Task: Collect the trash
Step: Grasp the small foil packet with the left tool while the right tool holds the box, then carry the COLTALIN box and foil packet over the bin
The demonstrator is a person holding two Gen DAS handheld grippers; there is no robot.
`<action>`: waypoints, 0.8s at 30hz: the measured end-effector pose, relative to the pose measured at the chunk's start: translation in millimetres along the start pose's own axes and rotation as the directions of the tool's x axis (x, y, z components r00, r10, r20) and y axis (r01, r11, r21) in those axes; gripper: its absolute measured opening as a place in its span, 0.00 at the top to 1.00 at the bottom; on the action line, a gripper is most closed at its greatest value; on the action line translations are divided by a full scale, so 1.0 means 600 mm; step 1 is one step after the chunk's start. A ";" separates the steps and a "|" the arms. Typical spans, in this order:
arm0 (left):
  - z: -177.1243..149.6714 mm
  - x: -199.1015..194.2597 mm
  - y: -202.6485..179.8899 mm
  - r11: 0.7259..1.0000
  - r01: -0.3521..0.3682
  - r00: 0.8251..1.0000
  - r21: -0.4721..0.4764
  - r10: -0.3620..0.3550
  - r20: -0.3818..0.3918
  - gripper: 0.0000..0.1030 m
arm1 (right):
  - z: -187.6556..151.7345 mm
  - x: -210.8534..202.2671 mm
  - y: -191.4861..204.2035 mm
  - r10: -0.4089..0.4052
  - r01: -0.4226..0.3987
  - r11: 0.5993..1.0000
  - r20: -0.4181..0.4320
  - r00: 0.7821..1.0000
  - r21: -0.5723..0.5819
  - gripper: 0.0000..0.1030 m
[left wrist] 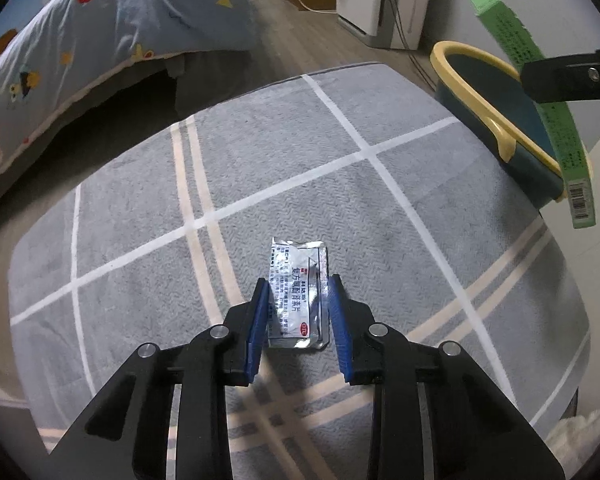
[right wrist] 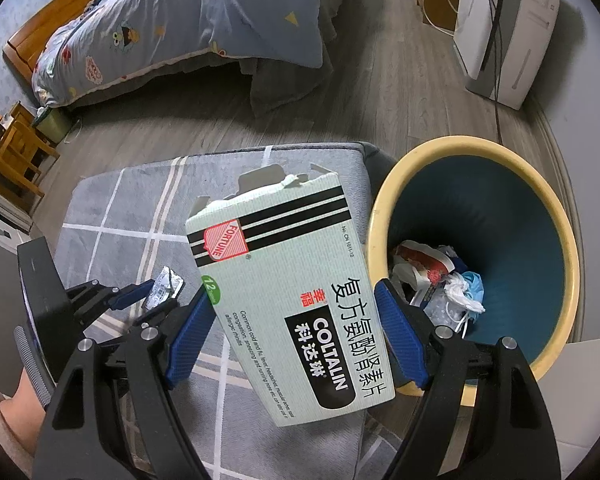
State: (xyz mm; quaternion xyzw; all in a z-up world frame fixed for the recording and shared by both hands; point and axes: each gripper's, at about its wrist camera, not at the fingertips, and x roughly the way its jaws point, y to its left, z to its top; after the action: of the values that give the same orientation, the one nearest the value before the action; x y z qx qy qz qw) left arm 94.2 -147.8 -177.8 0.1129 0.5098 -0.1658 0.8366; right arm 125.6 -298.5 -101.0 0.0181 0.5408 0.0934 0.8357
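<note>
A silver foil medicine packet (left wrist: 298, 292) lies on the grey checked cushion (left wrist: 260, 184). My left gripper (left wrist: 298, 292) straddles it, blue pads on both sides, touching or nearly touching its edges. The packet also shows in the right wrist view (right wrist: 165, 286). My right gripper (right wrist: 296, 316) is shut on a pale green Coltalin medicine box (right wrist: 288, 300), held just left of the blue bin with yellow rim (right wrist: 476, 152). The box also shows in the left wrist view (left wrist: 540, 120), over the bin (left wrist: 480, 92).
The bin holds crumpled wrappers, plastic and a face mask (right wrist: 448, 284). A bed with a blue patterned quilt (right wrist: 188, 20) stands behind on wood floor. A white appliance with cables (right wrist: 504, 28) is at the back right. Wooden chairs (right wrist: 16, 152) stand at left.
</note>
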 end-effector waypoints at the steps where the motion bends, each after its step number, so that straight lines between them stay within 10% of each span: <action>1: -0.002 -0.001 0.001 1.000 0.005 1.000 -0.003 -0.005 -0.001 0.70 | 0.001 0.001 0.004 0.001 -0.001 1.000 -0.002 1.000 -0.004 0.24; 14: 0.043 -0.106 -0.004 0.998 0.060 0.991 -0.011 -0.059 0.118 0.70 | 0.009 -0.046 -0.001 0.003 -0.001 1.000 0.066 0.998 -0.022 0.24; 24: 0.116 -0.123 -0.123 0.982 0.128 0.980 0.139 -0.147 0.132 0.70 | -0.007 -0.111 -0.185 -0.062 0.010 0.953 0.163 0.985 0.302 0.24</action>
State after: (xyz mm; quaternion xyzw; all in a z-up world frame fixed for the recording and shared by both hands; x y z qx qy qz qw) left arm 91.0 -228.8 -81.9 0.1193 0.4437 -0.2637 0.8481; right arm 110.2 -419.7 -57.3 0.1426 0.4755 -0.0070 0.8681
